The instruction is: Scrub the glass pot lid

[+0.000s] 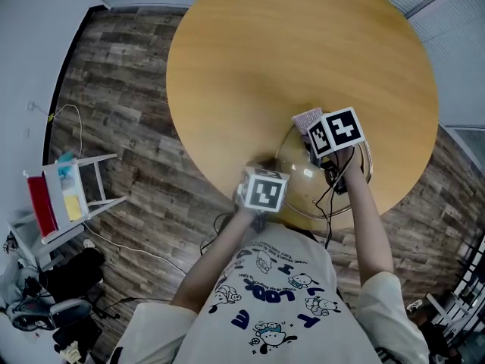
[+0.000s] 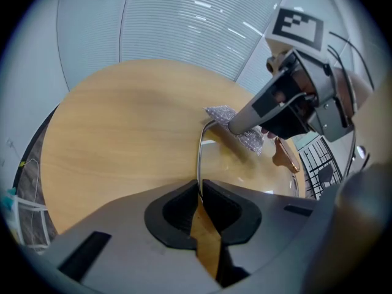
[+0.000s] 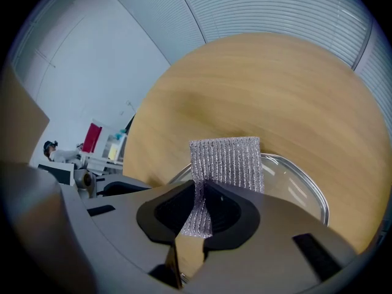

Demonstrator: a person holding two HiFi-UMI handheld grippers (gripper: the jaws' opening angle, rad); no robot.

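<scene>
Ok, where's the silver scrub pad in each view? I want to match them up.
Head view: the scrub pad sits right of centre, at the tip of the right gripper.
Left gripper view: centre right, under the right gripper's nose.
Right gripper view: dead centre, pinched in the jaws.
Shared landmark: the glass pot lid, next to the pad in all three.
</scene>
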